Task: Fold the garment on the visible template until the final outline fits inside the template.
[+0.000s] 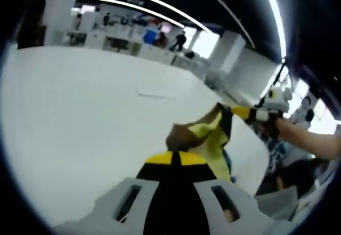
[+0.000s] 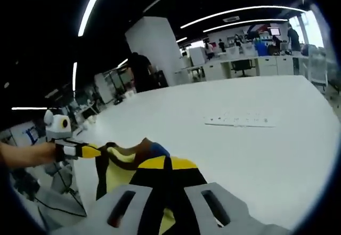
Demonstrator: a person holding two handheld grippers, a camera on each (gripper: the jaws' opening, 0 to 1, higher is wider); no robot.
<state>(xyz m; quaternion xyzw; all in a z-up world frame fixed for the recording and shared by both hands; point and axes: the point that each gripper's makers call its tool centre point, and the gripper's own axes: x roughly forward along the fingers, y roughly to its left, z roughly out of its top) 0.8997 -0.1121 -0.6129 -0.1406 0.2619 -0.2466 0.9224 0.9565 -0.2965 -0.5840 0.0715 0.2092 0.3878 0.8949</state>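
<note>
1. While both tongs are raised over the white worktop [image 1: 80, 118], the yellow garment [image 1: 213, 139] hangs stretched between them.
2. Left tongs [image 1: 178, 157]: closed on a garment edge, cloth bunched at the tips.
3. Right tongs [image 2: 165, 165]: closed on the opposite edge.
4. Faint template outline [image 2: 237, 120] lies on the worktop well beyond the right tongs.

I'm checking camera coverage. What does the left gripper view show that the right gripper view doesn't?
Left gripper view alone: the right gripper coming in from the right, pinching the garment's far edge, and windows behind it. Right gripper view alone: the left gripper coming in from the left, a white pillar, and desks beyond. Both: the yellow, brown and black garment held up over the white table.
</note>
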